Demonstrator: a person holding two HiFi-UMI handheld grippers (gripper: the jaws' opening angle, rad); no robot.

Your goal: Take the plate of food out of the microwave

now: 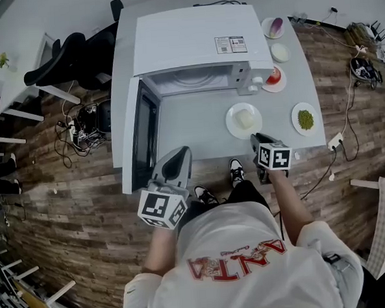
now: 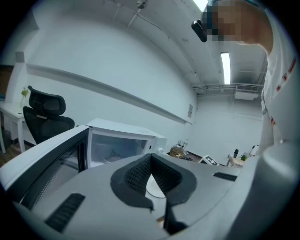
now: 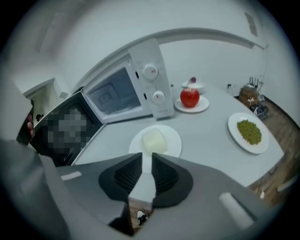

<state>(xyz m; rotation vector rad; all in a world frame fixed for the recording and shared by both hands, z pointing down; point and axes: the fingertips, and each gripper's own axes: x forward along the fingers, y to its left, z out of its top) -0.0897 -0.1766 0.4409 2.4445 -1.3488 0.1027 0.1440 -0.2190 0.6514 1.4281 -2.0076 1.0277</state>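
- The desk (image 1: 197,127) stretches ahead of both tools and carries everything (other dishes sit off to the right).
- The microwave (image 1: 192,46) stands open ahead of your left tool (image 1: 177,159). No plate shows inside it, so I judge the taking-out step finished.
- Its door (image 1: 142,130) hangs swung out just left of that tool.
- The plate of food (image 1: 244,120) rests on the desk just ahead of your right tool (image 1: 257,139), apart from it.
- Your right tool's jaws stand a narrow slit apart with nothing between them. The left tool's jaws are spread and empty.
- Next, I'd say: draw the right tool straight back without nudging the plate's rim.
- Only the head view shows the gap between plate and tool. The right gripper view shows the pale block on the plate. The left gripper view looks into the cavity.
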